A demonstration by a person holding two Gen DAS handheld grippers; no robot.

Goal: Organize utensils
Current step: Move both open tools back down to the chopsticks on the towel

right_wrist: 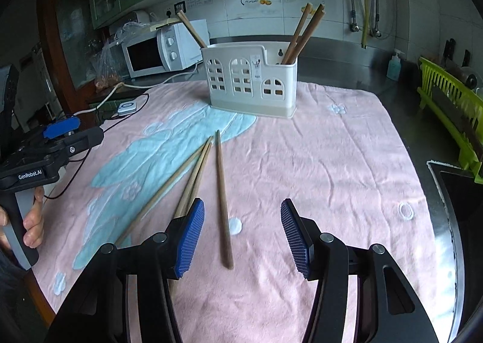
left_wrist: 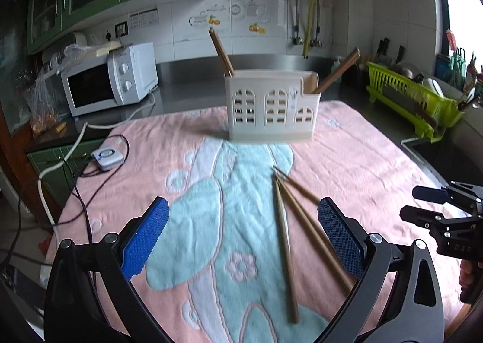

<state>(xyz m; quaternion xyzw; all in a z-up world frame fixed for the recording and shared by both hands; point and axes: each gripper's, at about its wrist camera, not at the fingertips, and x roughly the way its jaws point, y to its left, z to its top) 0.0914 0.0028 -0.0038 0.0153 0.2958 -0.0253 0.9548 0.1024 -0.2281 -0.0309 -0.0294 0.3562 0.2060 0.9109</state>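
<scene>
Nearest the right gripper (right_wrist: 242, 234), whose blue-padded fingers (right_wrist: 190, 240) stand apart and grasp nothing, one brown wooden chopstick (right_wrist: 222, 201) lies between them on the pink-and-blue towel (right_wrist: 347, 168) covering the counter, probably lined up for a pinch. Just left of it three more loose chopsticks (right_wrist: 193, 174) fan out, ahead of the equally released left gripper (left_wrist: 243, 234). Farther back stands the cream plastic utensil holder (right_wrist: 250, 80), already holding upright chopsticks.

Holder (right_wrist: 250, 80): my cream plastic utensil caddy with arched window cut-outs, upright at the far middle of the pink towel.
Stored chopsticks (right_wrist: 302, 35): wooden, leaning out of its right compartment; another (right_wrist: 191, 29) leans left from its left end.
Loose chopsticks (right_wrist: 222, 198): wooden sticks lying flat near me, tips converging toward the holder.
</scene>
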